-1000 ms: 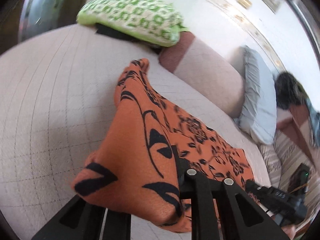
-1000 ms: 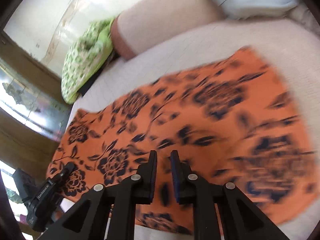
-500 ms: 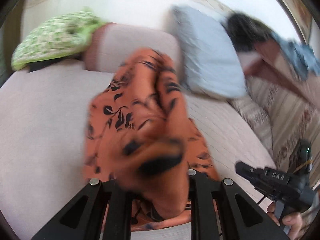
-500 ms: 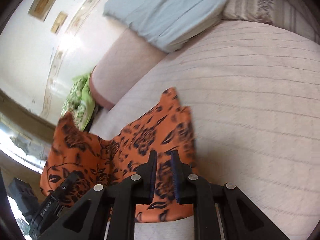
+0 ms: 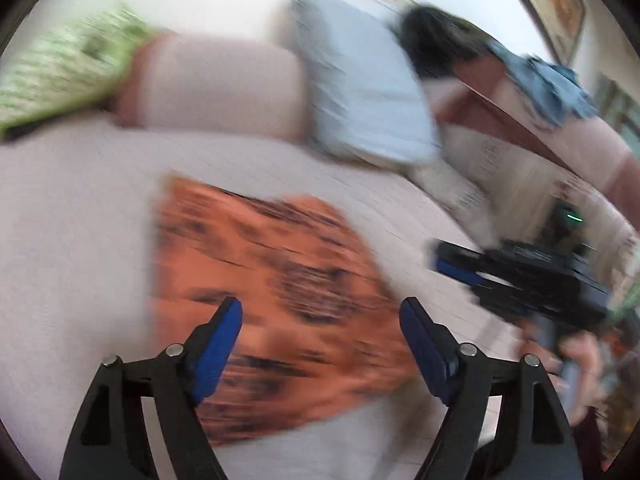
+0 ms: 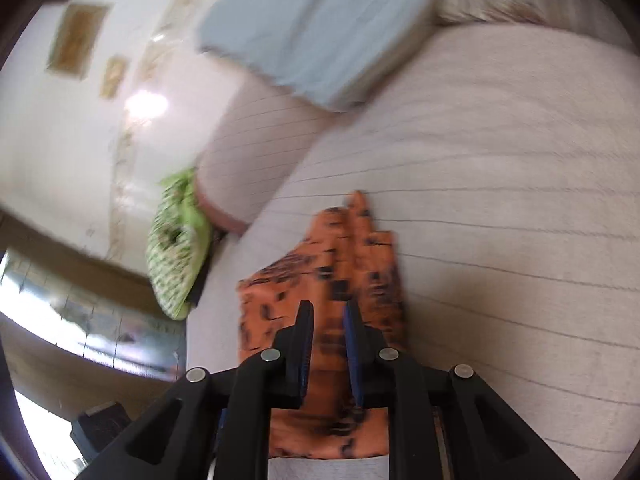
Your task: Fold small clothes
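Pale quilted bed cover with thin grid lines [image 6: 500,208] underneath; at its head edge a pinkish bolster [image 5: 216,84], a green-and-white patterned pillow [image 6: 176,248] and a light blue pillow [image 6: 320,28]; white wall with small framed pictures [image 6: 76,40] behind. Orange cloth with black floral print [image 5: 272,292] now flat and folded on the cover, no longer lifted and bunched as half a second ago. Left gripper [image 5: 320,320] spread wide above the cloth, previously clamped on it. Right gripper [image 6: 328,336] nearly pressed together over the cloth; grip on it not discernible. Long axis towards the bolster.
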Demonstrator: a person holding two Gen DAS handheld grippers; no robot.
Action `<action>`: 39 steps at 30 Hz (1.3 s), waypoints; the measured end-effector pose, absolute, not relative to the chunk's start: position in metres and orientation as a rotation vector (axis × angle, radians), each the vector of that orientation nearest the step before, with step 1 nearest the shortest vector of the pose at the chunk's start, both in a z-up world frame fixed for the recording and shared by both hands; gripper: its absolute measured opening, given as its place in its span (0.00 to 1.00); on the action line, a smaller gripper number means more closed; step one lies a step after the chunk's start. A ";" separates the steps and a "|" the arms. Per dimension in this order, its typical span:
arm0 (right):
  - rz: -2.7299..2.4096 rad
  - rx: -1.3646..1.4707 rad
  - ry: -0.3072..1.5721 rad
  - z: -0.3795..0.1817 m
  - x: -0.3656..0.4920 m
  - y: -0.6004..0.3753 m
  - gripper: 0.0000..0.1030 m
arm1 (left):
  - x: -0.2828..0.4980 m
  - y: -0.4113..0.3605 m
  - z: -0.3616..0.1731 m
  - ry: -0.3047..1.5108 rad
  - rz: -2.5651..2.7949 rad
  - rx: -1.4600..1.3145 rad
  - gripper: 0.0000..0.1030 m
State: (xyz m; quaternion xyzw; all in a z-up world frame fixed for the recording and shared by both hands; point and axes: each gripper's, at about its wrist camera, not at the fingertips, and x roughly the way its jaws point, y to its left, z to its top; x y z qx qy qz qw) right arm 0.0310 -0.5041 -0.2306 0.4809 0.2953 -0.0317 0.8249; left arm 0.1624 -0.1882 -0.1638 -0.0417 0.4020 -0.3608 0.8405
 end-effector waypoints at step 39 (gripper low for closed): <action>-0.142 0.765 0.944 -0.272 0.224 -0.465 0.07 | 0.231 -0.185 -0.249 1.053 -0.611 -0.008 0.85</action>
